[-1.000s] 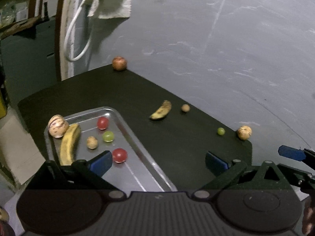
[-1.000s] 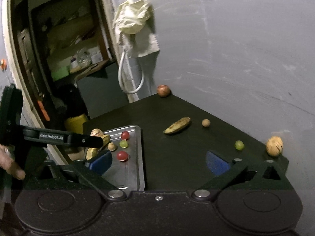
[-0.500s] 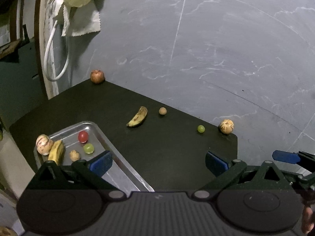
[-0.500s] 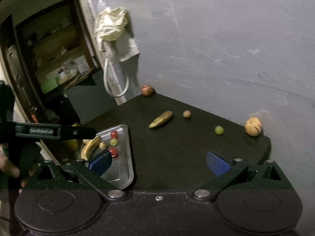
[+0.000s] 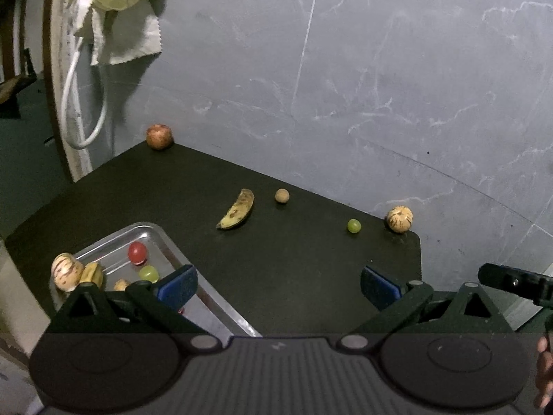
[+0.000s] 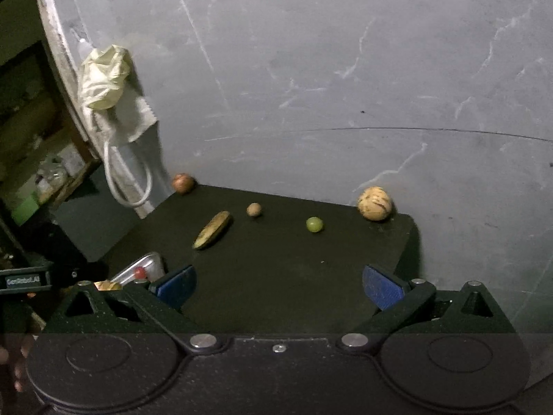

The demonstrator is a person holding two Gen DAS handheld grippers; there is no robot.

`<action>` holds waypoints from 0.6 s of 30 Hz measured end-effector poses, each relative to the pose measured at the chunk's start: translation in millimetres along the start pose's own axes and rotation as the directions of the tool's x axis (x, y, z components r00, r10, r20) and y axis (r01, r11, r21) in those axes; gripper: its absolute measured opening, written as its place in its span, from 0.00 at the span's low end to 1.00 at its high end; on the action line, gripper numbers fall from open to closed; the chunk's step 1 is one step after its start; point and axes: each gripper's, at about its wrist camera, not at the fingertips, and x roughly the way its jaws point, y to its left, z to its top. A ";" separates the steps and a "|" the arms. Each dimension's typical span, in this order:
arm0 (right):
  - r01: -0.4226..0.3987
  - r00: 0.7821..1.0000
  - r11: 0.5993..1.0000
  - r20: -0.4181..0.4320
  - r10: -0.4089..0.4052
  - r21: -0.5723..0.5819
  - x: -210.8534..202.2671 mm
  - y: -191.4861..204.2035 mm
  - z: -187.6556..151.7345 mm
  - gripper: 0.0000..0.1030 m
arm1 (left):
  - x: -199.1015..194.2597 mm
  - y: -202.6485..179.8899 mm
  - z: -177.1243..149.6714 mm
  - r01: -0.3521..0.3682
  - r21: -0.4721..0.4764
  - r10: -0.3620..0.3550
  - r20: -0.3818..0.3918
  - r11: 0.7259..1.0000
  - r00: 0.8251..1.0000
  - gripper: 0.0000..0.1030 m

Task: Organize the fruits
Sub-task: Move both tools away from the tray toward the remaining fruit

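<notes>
A steel tray point(image 5: 207, 297) at the table's left front holds a striped melon point(image 5: 65, 269), a banana end point(image 5: 91, 273), a red tomato point(image 5: 137, 252) and a green grape point(image 5: 149, 272). Loose on the black table lie a banana point(image 5: 236, 209), a small brown fruit point(image 5: 282, 195), a green grape point(image 5: 354, 225), a striped melon point(image 5: 399, 219) and an apple point(image 5: 159, 136). My left gripper point(image 5: 276, 283) is open and empty above the near table. My right gripper point(image 6: 278, 285) is open and empty; its view shows the banana point(image 6: 212, 230), grape point(image 6: 314, 224), melon point(image 6: 374, 203) and tray point(image 6: 145, 266).
A grey wall point(image 5: 345, 69) rises right behind the table's far edge. A cloth point(image 5: 114, 7) and a white hose point(image 5: 83, 103) hang at the left. The table's right corner point(image 5: 416, 238) drops off beside the melon. Shelves with clutter point(image 6: 45, 173) stand far left.
Both grippers have pulled back and swung right. The tray and its fruit have slid toward the lower left of both views. Nothing on the table has moved.
</notes>
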 end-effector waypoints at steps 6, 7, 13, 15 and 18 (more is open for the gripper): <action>0.042 0.999 0.999 -0.023 -0.042 -0.004 22.7 14.9 7.3 0.99 | 33.3 15.4 12.7 0.057 0.009 -0.057 -0.037 0.998 0.998 0.99; 0.052 0.998 0.999 -0.030 -0.052 -0.009 27.2 17.6 8.1 0.99 | 38.8 17.7 14.8 0.064 0.010 -0.063 -0.041 0.998 0.997 0.99; 0.117 0.992 0.993 -0.053 -0.118 -0.023 60.0 34.5 11.1 0.99 | 74.6 40.2 26.5 0.107 0.007 -0.106 -0.082 0.994 0.991 0.99; 0.129 0.990 0.991 -0.059 -0.131 -0.022 70.2 40.2 12.5 0.99 | 85.6 48.3 29.1 0.116 0.003 -0.115 -0.098 0.993 0.988 0.99; 0.140 0.987 0.990 -0.068 -0.142 -0.032 84.3 48.3 14.6 0.99 | 99.1 58.2 32.8 0.129 -0.004 -0.128 -0.111 0.992 0.985 0.99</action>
